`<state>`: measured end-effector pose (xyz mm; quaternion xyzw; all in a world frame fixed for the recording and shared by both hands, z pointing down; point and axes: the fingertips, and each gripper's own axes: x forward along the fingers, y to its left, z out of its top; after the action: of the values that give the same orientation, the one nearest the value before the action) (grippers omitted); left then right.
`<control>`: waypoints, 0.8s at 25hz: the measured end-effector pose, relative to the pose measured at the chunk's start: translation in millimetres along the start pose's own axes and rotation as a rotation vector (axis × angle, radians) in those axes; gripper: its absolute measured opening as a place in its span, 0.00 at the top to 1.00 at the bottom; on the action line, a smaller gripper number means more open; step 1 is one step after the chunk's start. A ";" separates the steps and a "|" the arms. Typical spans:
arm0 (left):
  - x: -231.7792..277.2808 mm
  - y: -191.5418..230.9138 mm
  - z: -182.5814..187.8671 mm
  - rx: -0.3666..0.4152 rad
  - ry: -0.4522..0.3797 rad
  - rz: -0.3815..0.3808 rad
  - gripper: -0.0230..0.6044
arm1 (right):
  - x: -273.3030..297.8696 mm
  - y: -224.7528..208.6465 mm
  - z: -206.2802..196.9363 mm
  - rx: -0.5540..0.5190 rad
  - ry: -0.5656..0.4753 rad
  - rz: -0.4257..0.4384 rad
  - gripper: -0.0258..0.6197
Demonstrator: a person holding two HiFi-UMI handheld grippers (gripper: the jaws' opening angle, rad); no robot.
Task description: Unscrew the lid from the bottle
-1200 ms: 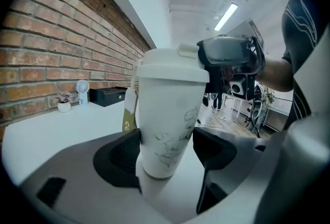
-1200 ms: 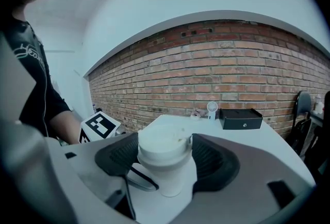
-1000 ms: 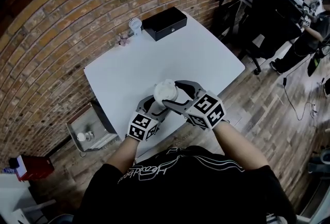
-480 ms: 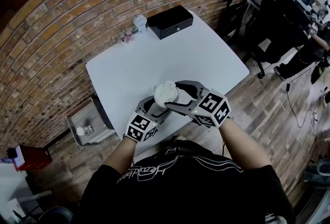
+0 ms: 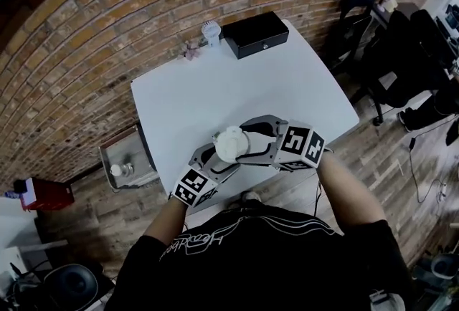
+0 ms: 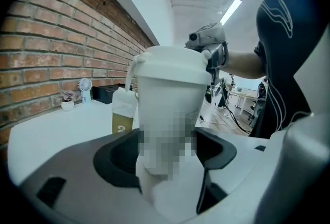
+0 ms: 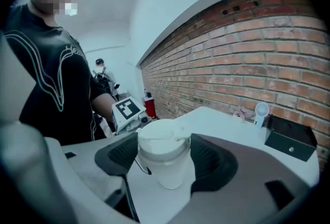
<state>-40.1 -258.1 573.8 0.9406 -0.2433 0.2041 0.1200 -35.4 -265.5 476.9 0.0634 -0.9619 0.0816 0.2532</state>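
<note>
A white bottle [image 6: 170,109] with a wide white lid [image 5: 231,144] is held above the table's near edge. My left gripper [image 5: 215,155] comes from the lower left, and its pads [image 6: 118,158] press on the body, so it is shut on it. My right gripper [image 5: 247,137] reaches in from the right. Its jaws close on the lid [image 7: 161,138] from both sides, above the body [image 7: 167,174]. In the left gripper view [image 6: 165,153] the lid [image 6: 172,65] stands over the jaws with the right gripper behind it. An olive and white tag [image 6: 122,112] hangs beside the bottle.
On the white table [image 5: 215,87], a black box [image 5: 254,34], a small white fan [image 5: 210,30] and a little pink plant [image 5: 191,50] stand by the brick wall. A metal crate [image 5: 125,163] sits on the floor at the left. Dark chairs [image 5: 358,8] stand at the right.
My right gripper has turned about the lid, and its marker cube has swung round. The left gripper and bottle kept their place. The head camera has shifted.
</note>
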 end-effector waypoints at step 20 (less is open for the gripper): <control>-0.7 4.8 -3.3 -0.030 0.003 0.057 0.42 | 8.3 -3.9 0.4 -0.215 0.085 0.386 0.47</control>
<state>-44.1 -260.9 577.0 0.9310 -0.2731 0.2052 0.1284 -42.1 -270.1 481.2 -0.1528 -0.9478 0.0283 0.2785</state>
